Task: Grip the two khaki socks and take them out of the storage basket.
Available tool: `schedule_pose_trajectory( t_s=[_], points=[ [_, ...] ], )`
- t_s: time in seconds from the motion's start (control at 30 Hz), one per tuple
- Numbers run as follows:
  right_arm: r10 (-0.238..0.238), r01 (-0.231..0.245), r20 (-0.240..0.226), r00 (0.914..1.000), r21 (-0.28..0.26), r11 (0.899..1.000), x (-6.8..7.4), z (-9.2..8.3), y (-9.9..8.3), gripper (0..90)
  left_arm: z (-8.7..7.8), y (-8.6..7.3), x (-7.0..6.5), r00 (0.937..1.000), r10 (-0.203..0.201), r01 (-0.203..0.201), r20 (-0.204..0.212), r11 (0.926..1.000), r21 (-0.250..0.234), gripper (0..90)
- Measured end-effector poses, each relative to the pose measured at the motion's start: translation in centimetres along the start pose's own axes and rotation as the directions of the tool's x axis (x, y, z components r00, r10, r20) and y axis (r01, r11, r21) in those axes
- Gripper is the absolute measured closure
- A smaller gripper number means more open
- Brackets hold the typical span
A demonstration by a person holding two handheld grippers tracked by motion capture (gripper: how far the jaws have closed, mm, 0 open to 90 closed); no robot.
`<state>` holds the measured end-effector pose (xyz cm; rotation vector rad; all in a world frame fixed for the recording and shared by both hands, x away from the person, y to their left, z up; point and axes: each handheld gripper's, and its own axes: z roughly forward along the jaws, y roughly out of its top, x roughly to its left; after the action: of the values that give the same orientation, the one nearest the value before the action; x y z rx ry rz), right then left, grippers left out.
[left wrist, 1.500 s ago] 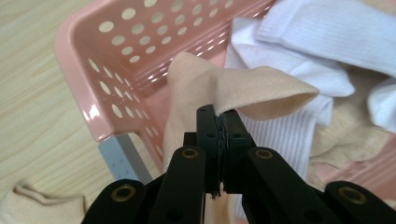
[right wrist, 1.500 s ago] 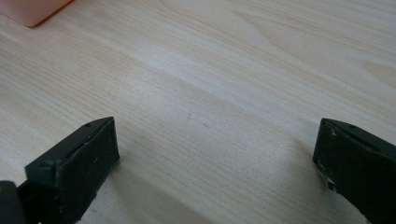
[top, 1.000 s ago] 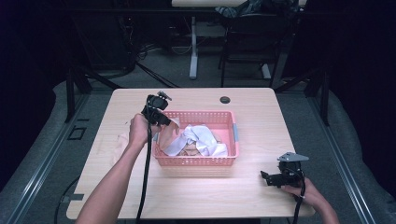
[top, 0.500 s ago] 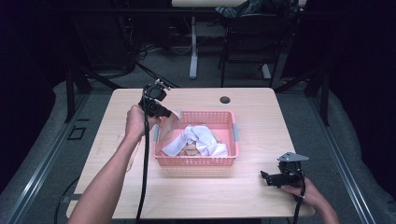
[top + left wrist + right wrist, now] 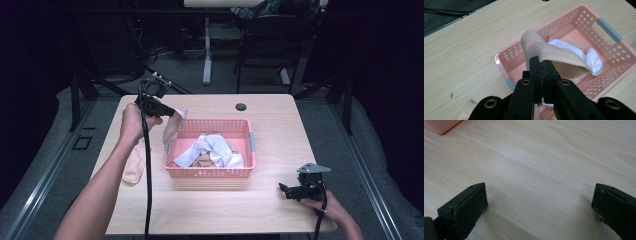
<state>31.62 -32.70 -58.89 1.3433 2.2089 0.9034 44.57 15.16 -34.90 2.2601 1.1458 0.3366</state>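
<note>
Beige cloth lies flat on the desk at the far left, partly under the person's left forearm. Just past it, the left hand-held gripper is raised above the left end of the pink basket — its jaws are pressed together on a beige sock, which hangs from them over the basket's corner. From the left gripper view the sock folds over the jaw tips and droops toward the basket's inside, clear of the desk.

Inside the basket rests a white cloth, crumpled, with more beige fabric showing beneath it. A grey handle sits on the basket's short side. Beyond the basket, near the desk's far edge, is a small dark round thing.

Over at the right, the right hand-held gripper rests low on the bare wood near the front edge, well apart from the basket — its jaws spread wide, nothing between them but desk grain.
</note>
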Motion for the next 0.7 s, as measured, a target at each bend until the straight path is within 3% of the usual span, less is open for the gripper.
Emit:
schedule_pose_trajectory(
  t_s=[0.33,0.7],
  points=[
    [0.002,-0.002,-0.001,1.0000,-0.003,1.000,0.0,0.0,0.0,0.0,-2.6,-1.0,1.6,0.9997,-0.013,0.013,-0.022,0.9999,0.003,88.4],
    [0.006,-0.006,0.002,1.0000,-0.003,1.000,0.1,0.0,0.0,0.0,-4.5,-3.5,3.9,0.9972,-0.047,0.047,-0.059,0.9988,0.011,88.3]
  ],
)
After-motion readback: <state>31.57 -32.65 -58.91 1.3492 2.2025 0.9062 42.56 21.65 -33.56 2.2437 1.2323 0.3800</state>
